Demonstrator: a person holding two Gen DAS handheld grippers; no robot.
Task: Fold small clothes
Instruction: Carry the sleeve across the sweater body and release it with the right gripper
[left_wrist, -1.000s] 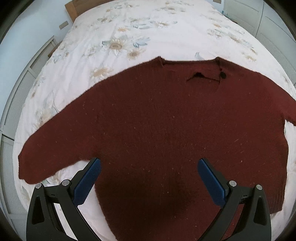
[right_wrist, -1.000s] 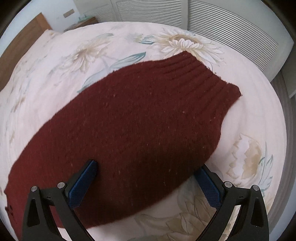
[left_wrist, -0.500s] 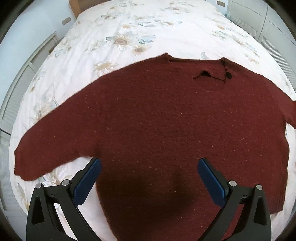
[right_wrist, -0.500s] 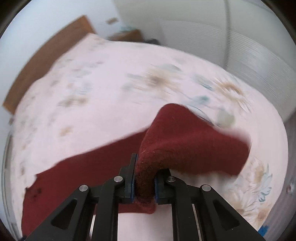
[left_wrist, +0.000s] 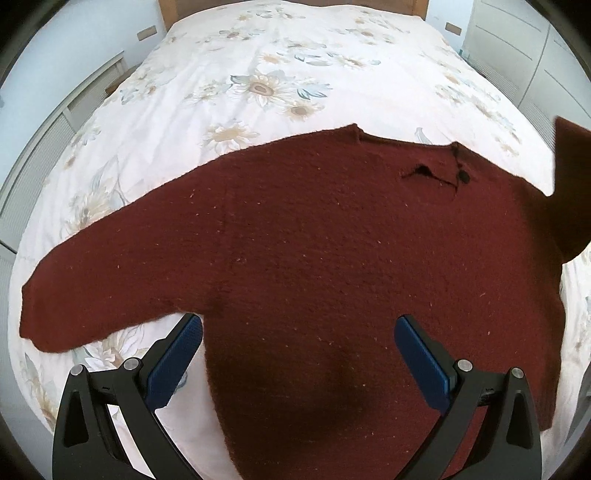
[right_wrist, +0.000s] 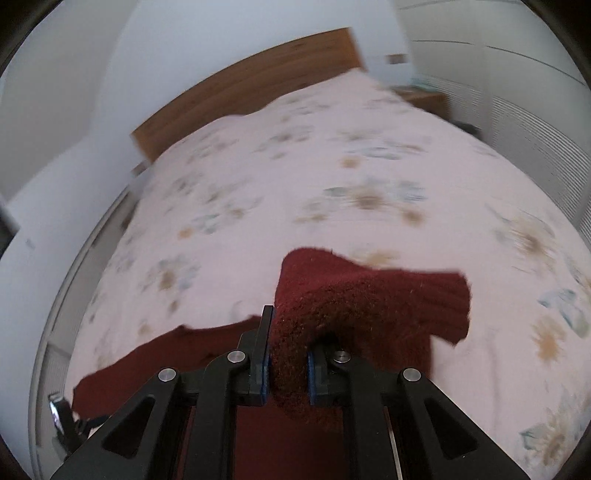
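A dark red knitted sweater (left_wrist: 332, 258) lies flat on the bed, neck away from me, its left sleeve (left_wrist: 92, 288) stretched out to the left. My left gripper (left_wrist: 295, 354) is open and hovers over the lower body of the sweater, holding nothing. My right gripper (right_wrist: 288, 365) is shut on the sweater's right sleeve (right_wrist: 369, 299) and holds it lifted off the bed, cuff hanging to the right. The raised sleeve also shows at the right edge of the left wrist view (left_wrist: 569, 184).
The bed is covered by a white floral duvet (left_wrist: 277, 85) with a wooden headboard (right_wrist: 251, 88) at the far end. White louvred wardrobe doors (right_wrist: 535, 122) stand along the right side. The left gripper's tip shows low left in the right wrist view (right_wrist: 61, 417).
My right gripper shut on the right sleeve and lifted it, swinging up and toward the sweater's body. My left gripper stayed open and drew back slightly.
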